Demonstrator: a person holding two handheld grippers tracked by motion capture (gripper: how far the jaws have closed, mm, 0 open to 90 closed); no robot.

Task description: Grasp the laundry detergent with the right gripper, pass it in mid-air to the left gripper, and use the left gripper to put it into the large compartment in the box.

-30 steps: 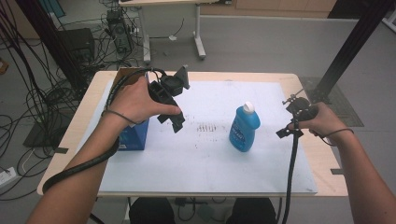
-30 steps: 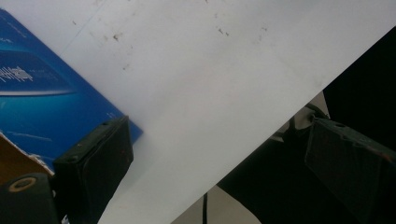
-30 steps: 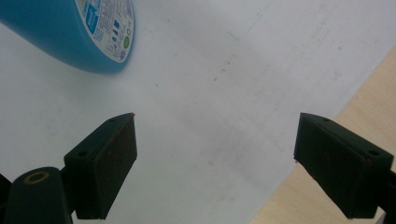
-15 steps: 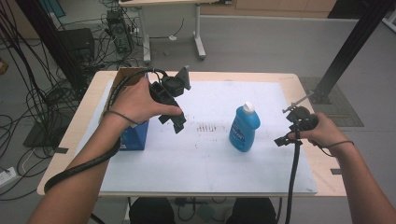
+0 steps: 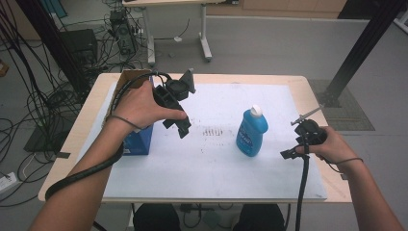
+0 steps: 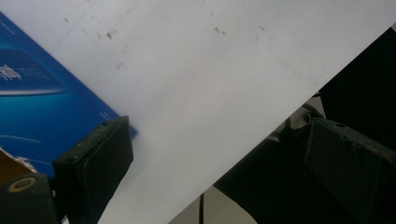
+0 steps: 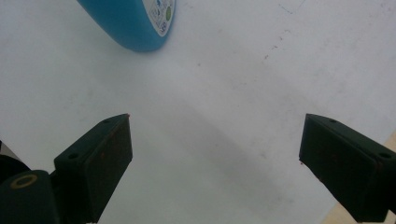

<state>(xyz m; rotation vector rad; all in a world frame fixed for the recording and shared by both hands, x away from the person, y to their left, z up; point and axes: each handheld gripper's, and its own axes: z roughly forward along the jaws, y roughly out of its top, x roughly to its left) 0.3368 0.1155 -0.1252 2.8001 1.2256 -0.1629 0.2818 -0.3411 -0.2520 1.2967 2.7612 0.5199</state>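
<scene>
Ahead of the right gripper we see the blue bottle cut off by the top edge, its cap and upper body out of frame, and its label print is too small for us to read. Beside the left gripper, the blue box runs off the left edge. From above, the left hand covers part of that box.

High view looks down; gripper views hug white sheet.
</scene>
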